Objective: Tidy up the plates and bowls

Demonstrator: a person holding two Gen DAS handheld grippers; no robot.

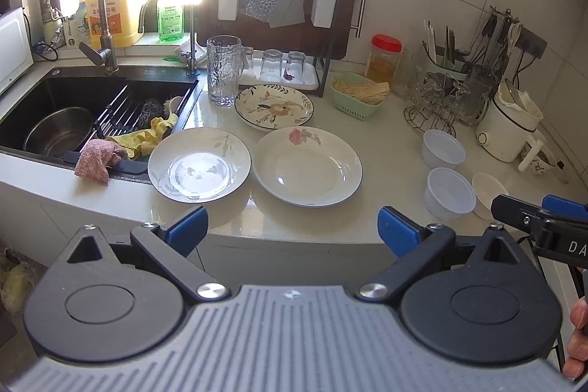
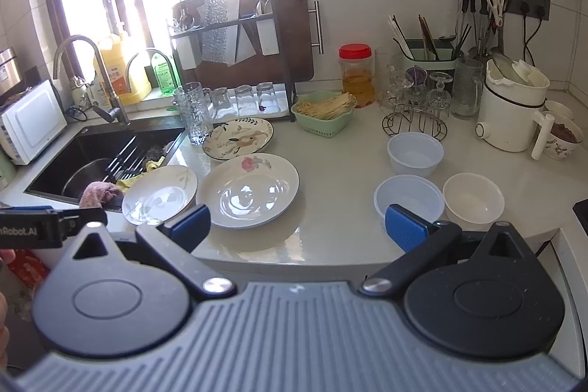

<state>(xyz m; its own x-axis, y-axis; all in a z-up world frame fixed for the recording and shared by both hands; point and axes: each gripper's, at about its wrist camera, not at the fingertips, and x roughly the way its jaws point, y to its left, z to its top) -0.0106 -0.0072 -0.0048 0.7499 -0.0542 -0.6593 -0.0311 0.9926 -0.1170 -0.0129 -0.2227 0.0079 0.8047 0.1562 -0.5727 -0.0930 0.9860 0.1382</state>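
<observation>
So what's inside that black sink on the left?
In the sink sits a steel pot, beside a rack holding a scrubber and a yellow cloth. A pink cloth hangs over the front edge. The sink floor beneath the rack is hidden.

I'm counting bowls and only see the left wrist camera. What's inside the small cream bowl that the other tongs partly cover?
Observer: Nothing. The small cream bowl is empty in the right wrist view.
Child: Are the right tongs open?
Observer: Yes, wide open, holding nothing.
Child: What's beside the white plastic kettle?
Observer: A patterned white mug with something brown inside.
</observation>
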